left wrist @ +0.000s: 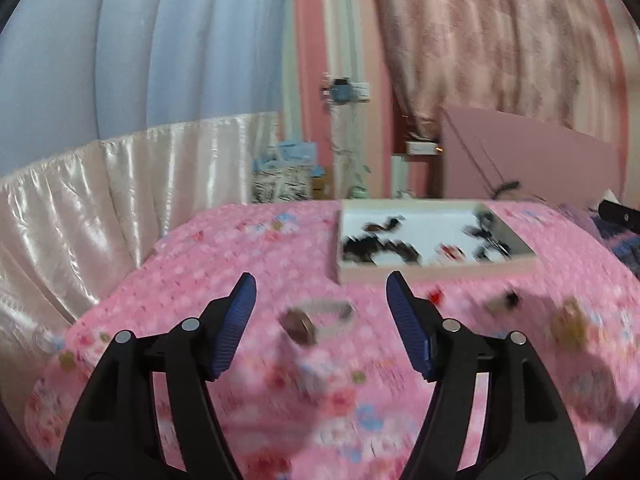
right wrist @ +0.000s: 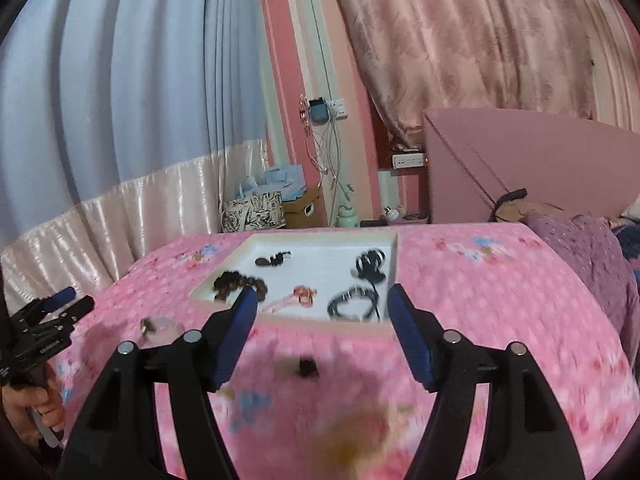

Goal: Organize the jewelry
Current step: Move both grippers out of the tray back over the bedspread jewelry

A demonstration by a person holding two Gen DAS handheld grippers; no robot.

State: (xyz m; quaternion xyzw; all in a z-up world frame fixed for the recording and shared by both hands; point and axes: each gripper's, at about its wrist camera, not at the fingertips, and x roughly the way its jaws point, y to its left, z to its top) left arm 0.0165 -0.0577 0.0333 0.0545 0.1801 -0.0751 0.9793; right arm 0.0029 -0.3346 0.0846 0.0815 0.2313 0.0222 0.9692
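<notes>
Jewelry lies partly in the white tray (right wrist: 394, 256) on the pink bedspread (right wrist: 500, 300): dark beads (right wrist: 236, 284), a pink piece (right wrist: 300, 295) and black cords (right wrist: 354, 302). Near the tray's front, blurred loose pieces rest on the cloth, among them a clear bangle (left wrist: 326, 314). Left claw (left wrist: 320, 294) and right claw (right wrist: 322, 306) both hover spread apart, holding nothing.

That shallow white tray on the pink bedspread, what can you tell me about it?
The tray is a shallow square box, white inside with a pale cream rim, seemingly card or thin wood. It lies flat on the pink floral bedspread, just beyond both open grippers. Inside lie a string of brown beads, a small dark piece, a pink-red piece and two black coiled pieces. Nothing grips it. The left wrist view shows it blurred.
</notes>
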